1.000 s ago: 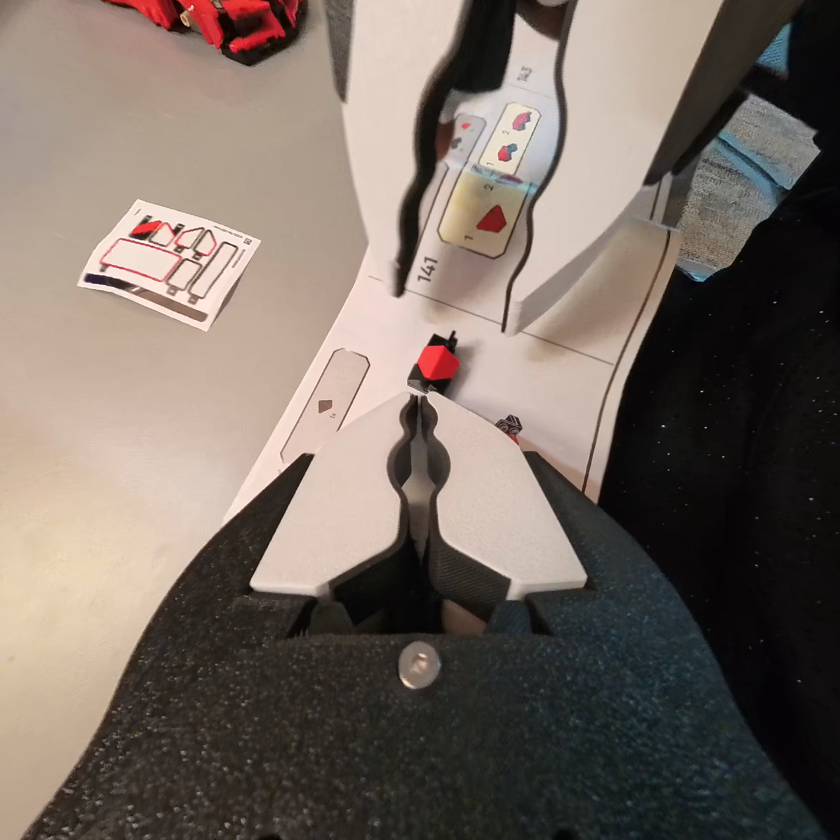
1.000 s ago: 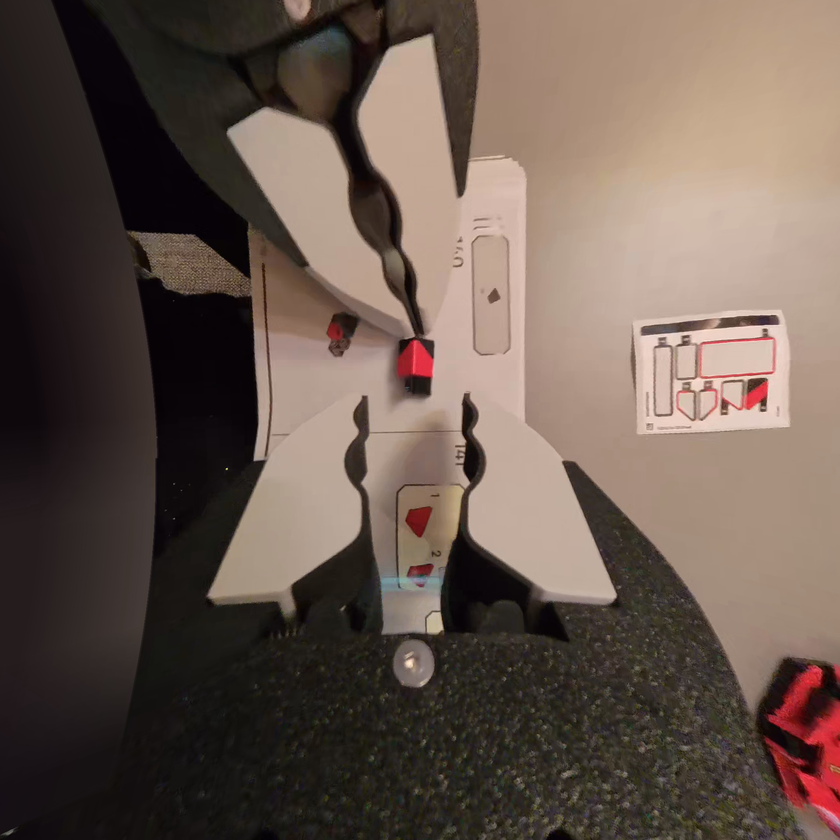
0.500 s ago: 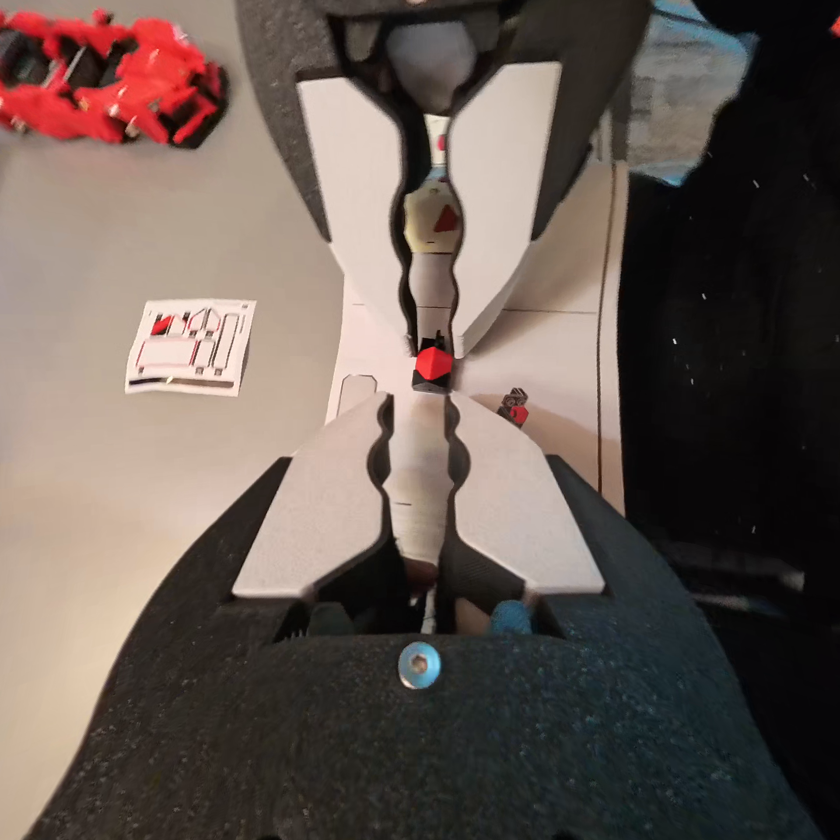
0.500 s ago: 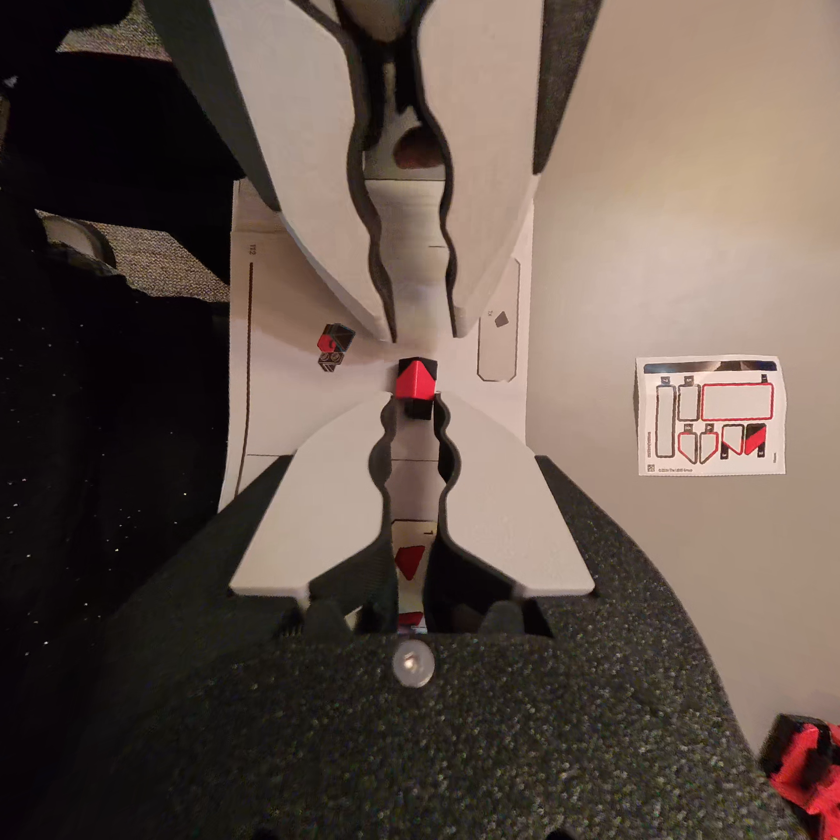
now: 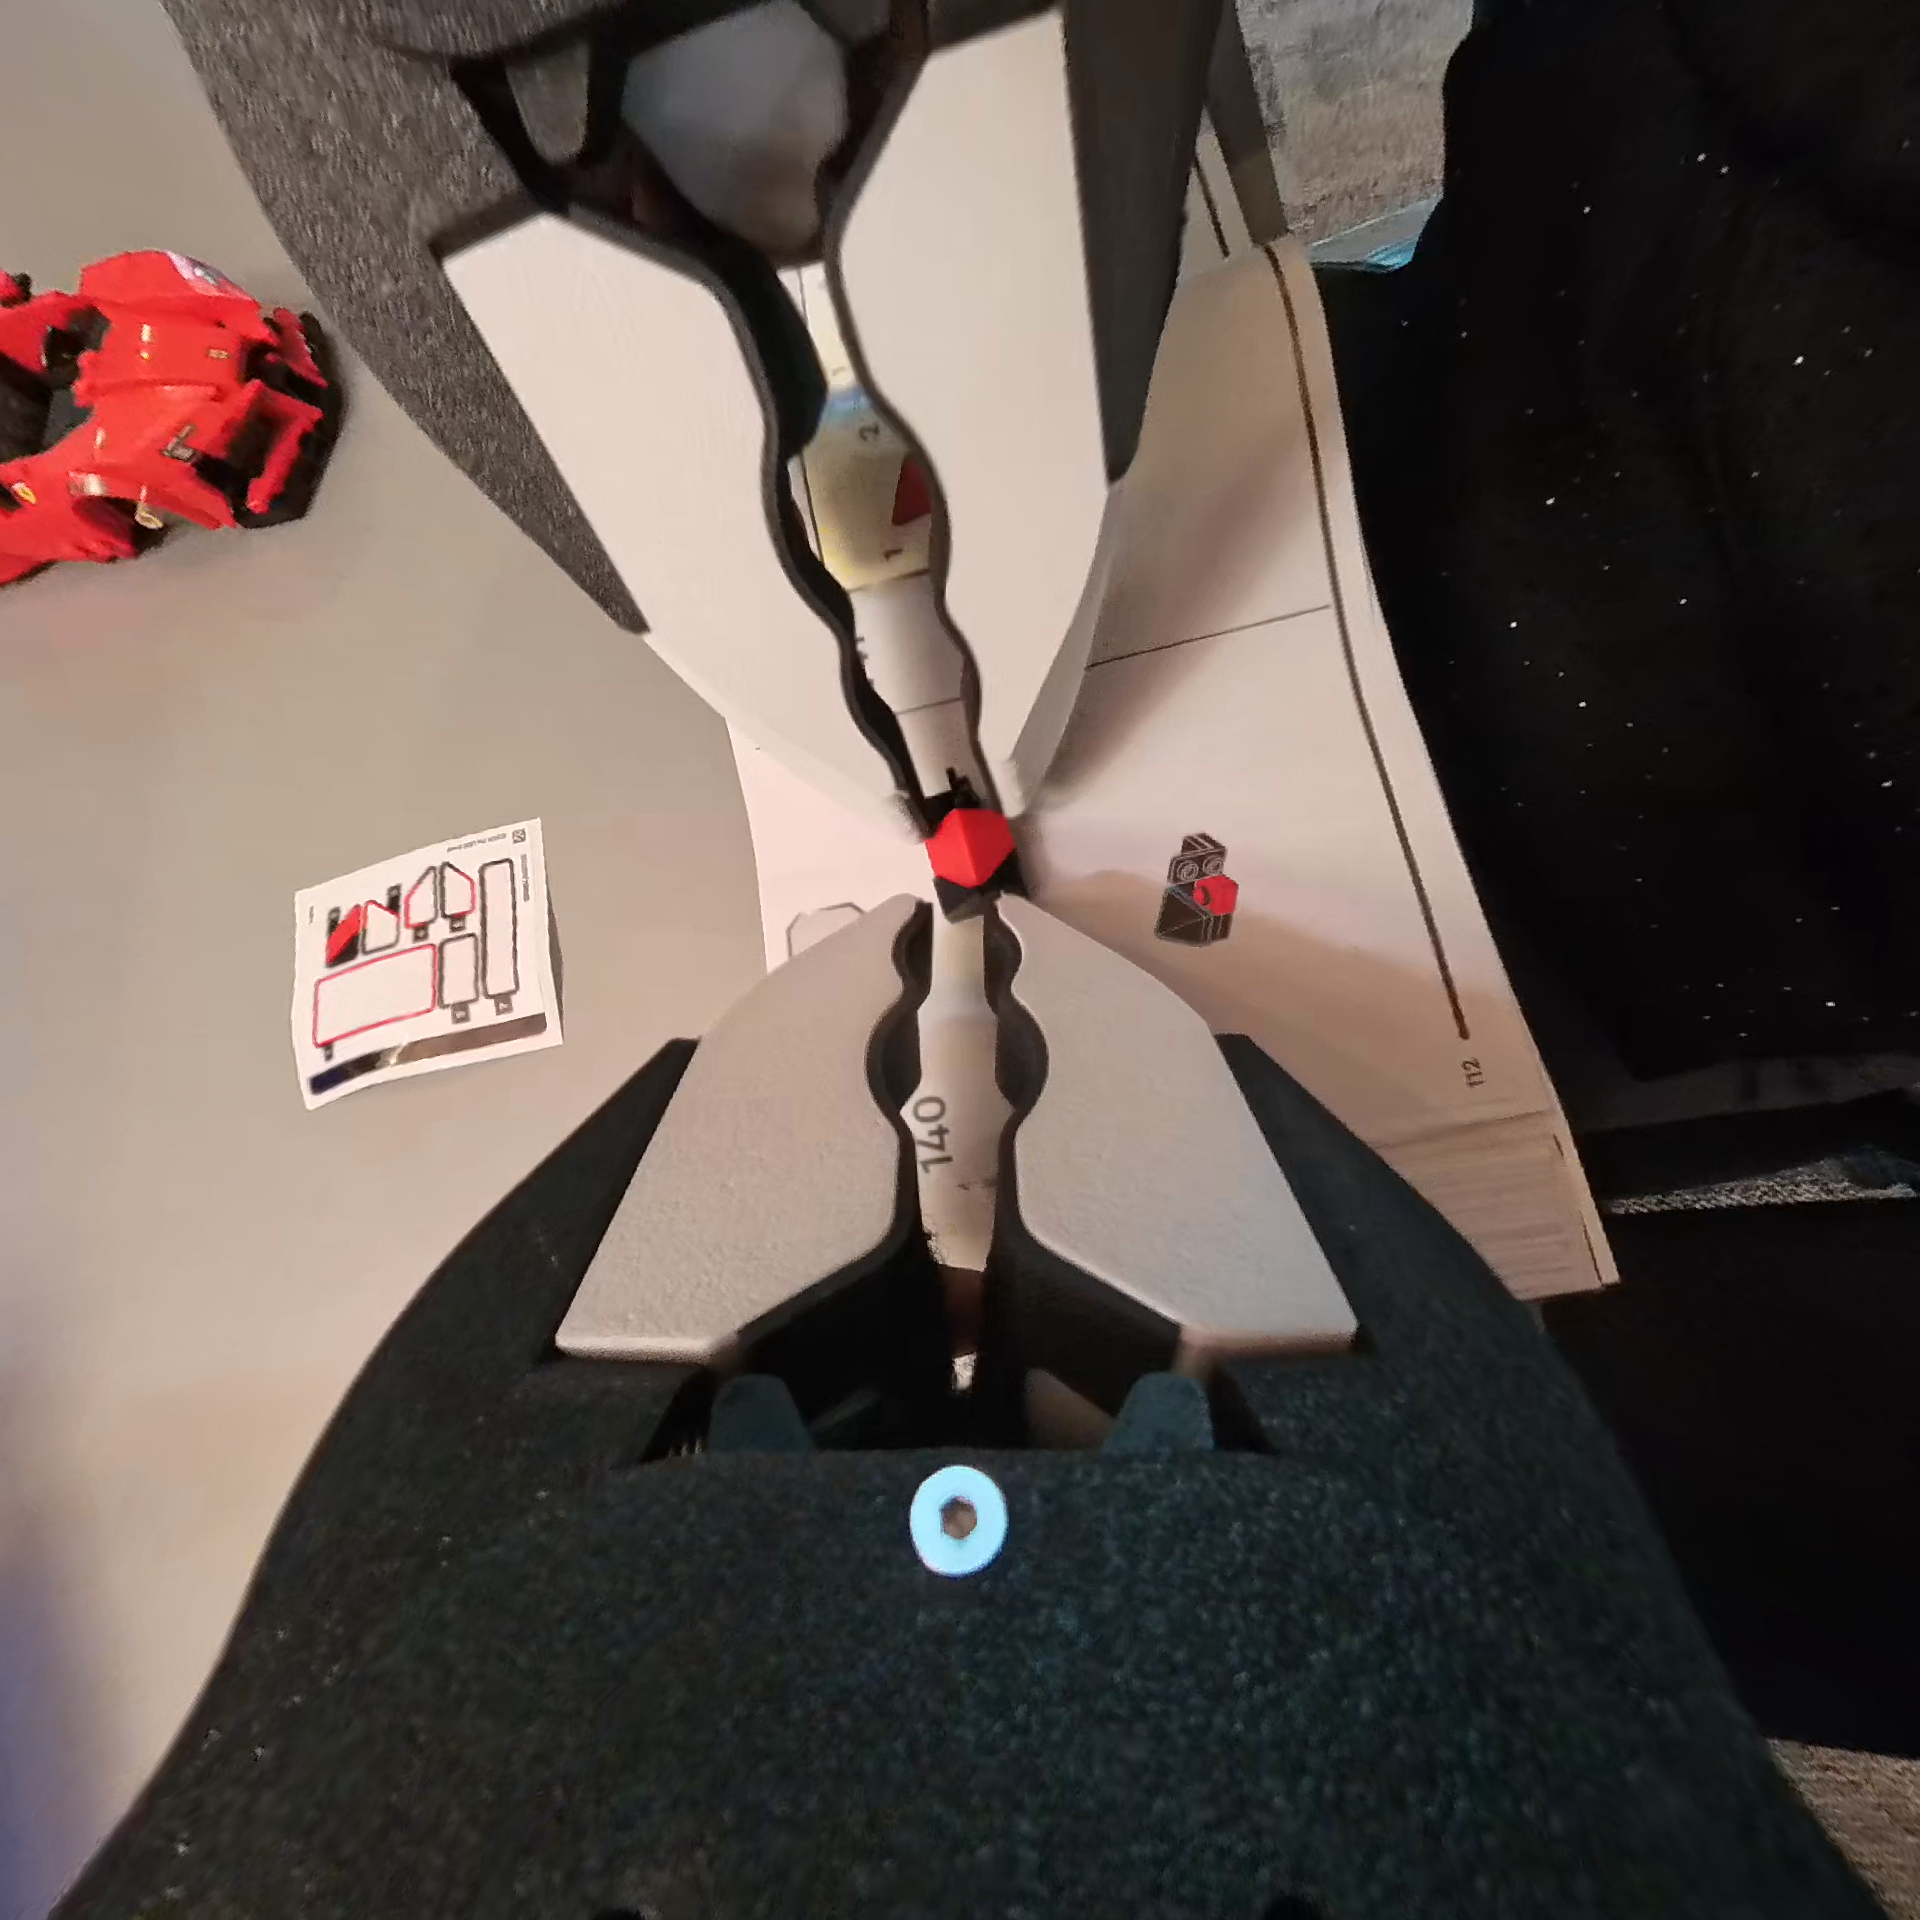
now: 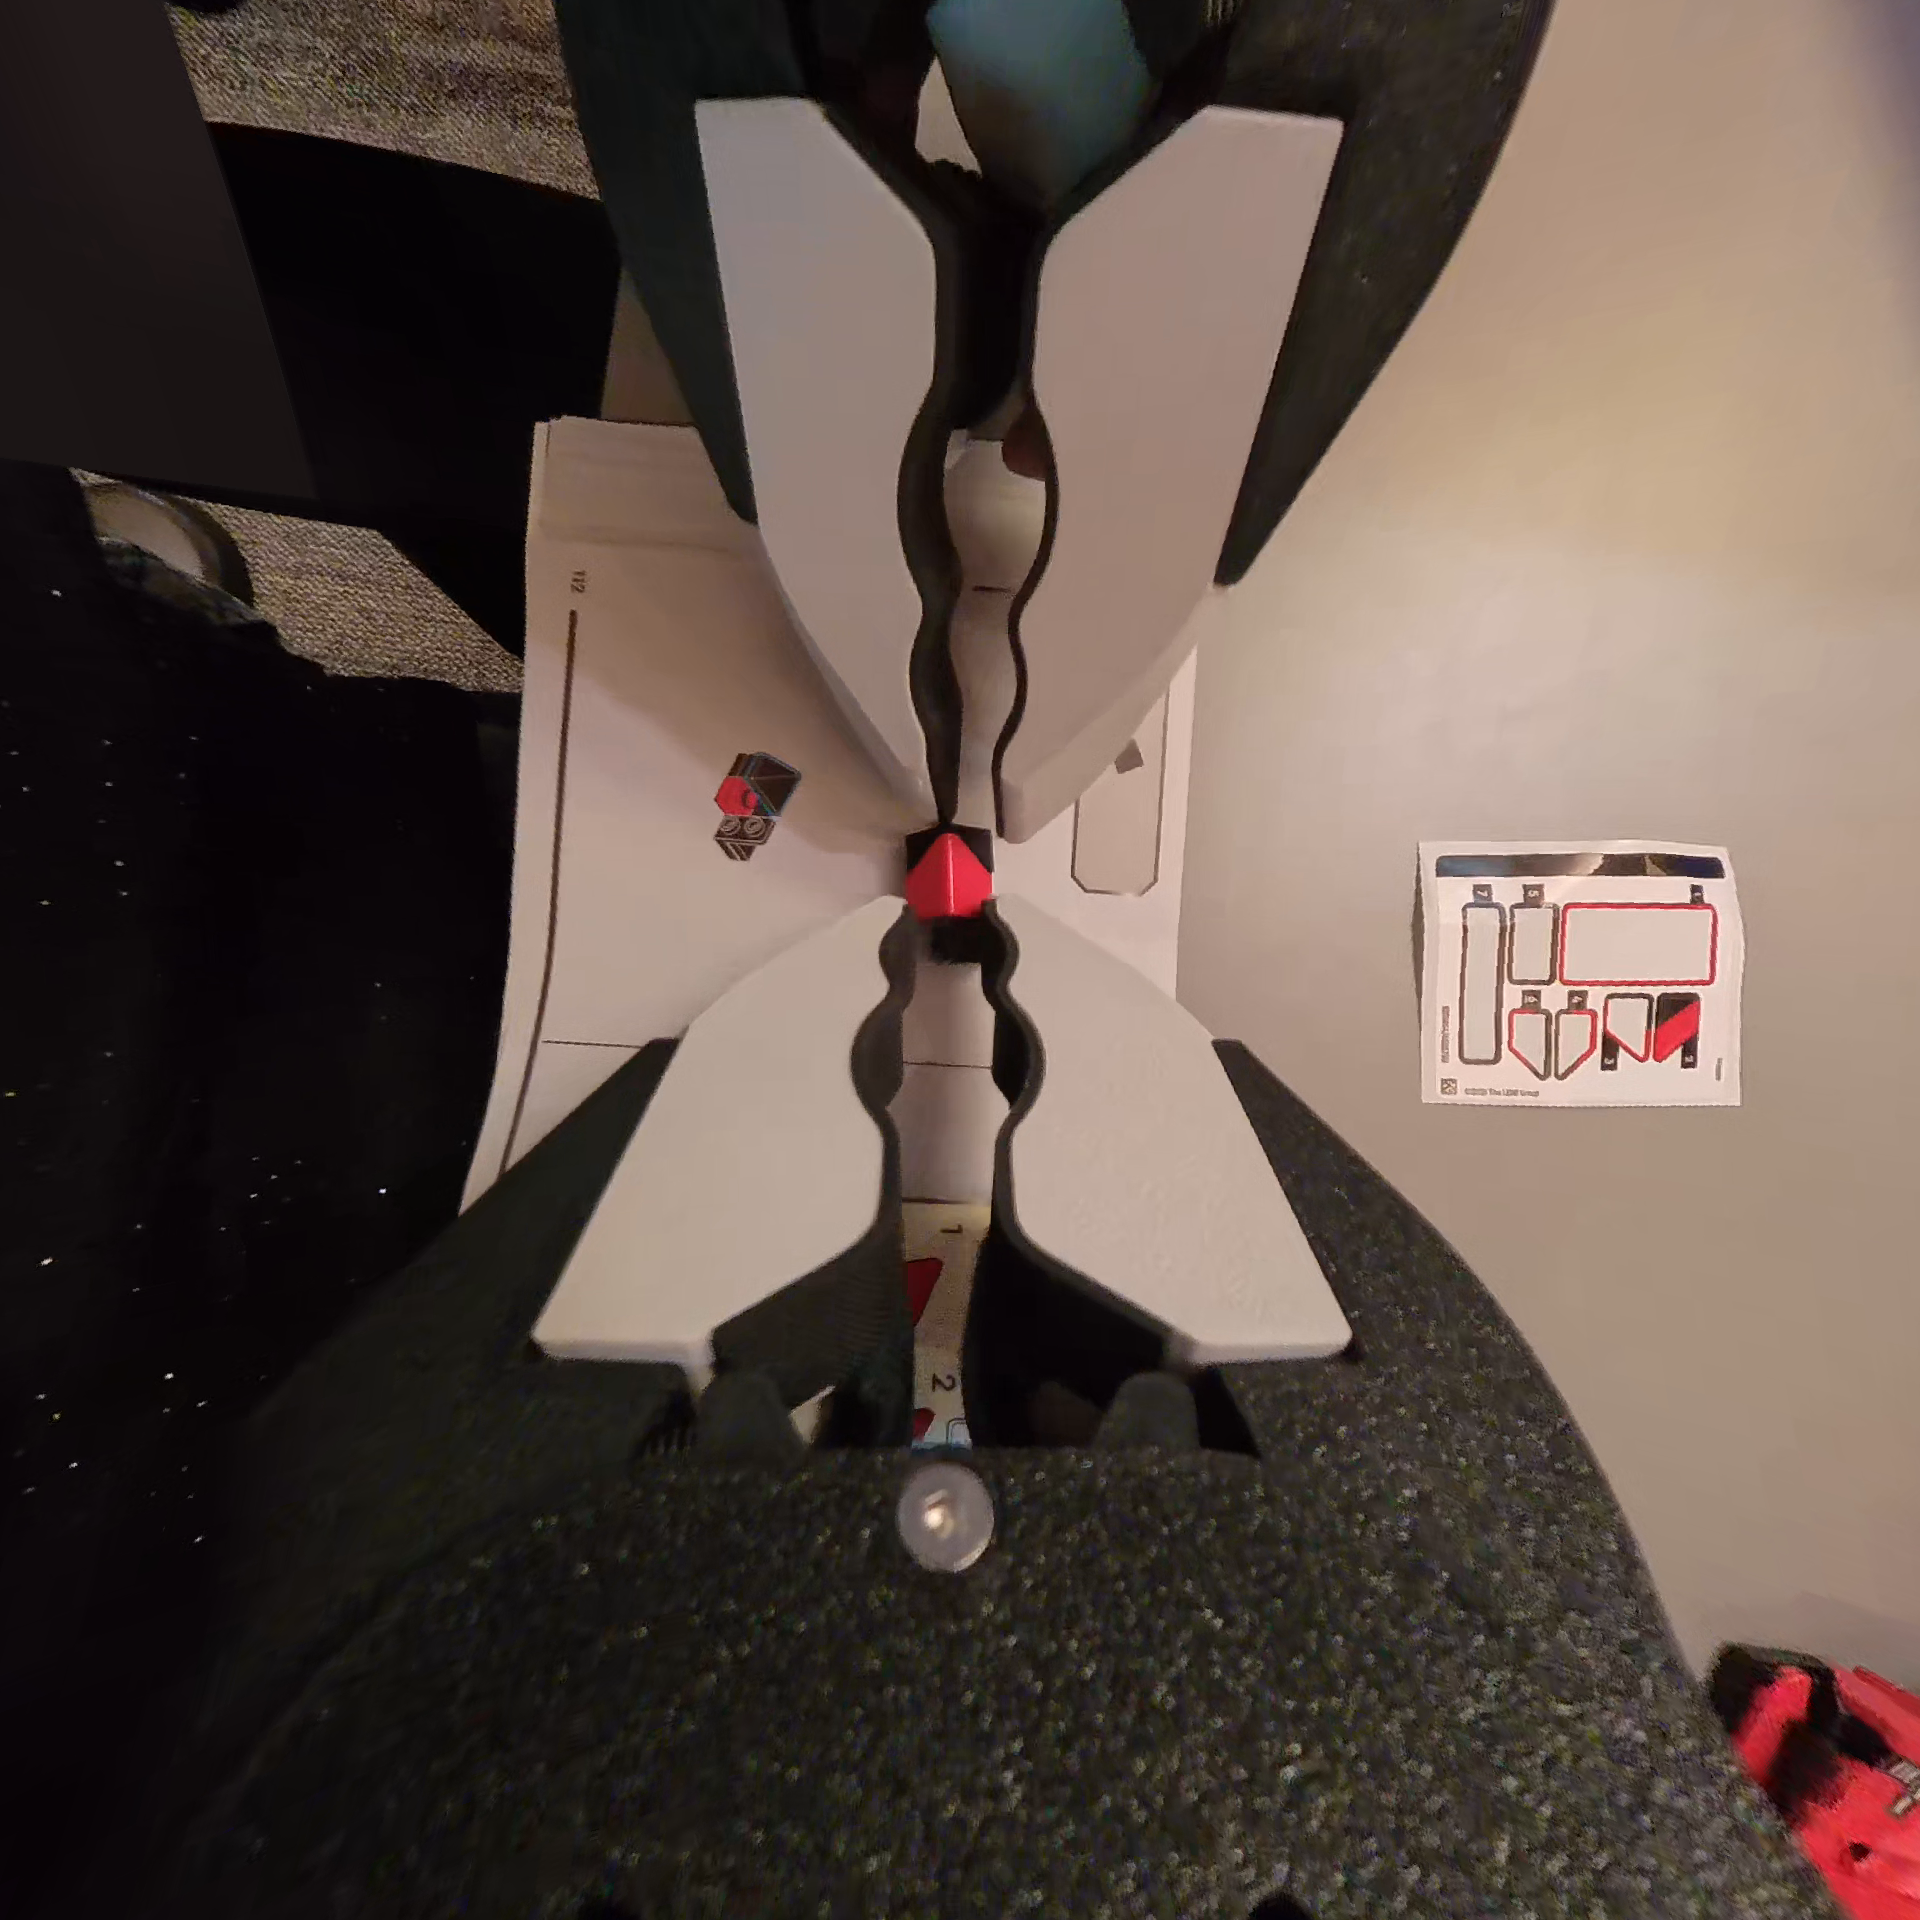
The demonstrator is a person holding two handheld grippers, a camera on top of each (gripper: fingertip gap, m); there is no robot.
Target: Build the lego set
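A small red-and-black piece (image 5: 968,864) is clamped by the right gripper (image 6: 948,906) over the instruction booklet (image 5: 1226,748); the left gripper (image 5: 964,914) is parted slightly, tips at the piece.

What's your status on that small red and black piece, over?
Left gripper and right gripper tip to tip over the instruction booklet, both nearly closed. Small red and black piece pinched between them; which grips it, unclear. Sticker sheet off to the side.

A smooth, faintly glossy red-and-black plastic piece (image 5: 969,855) is sitting over the matt paper instruction booklet (image 5: 1288,852), while a glossy sticker sheet (image 5: 426,961) is lying on the smooth matt grey table (image 5: 208,727) near grainy black gripper foam.
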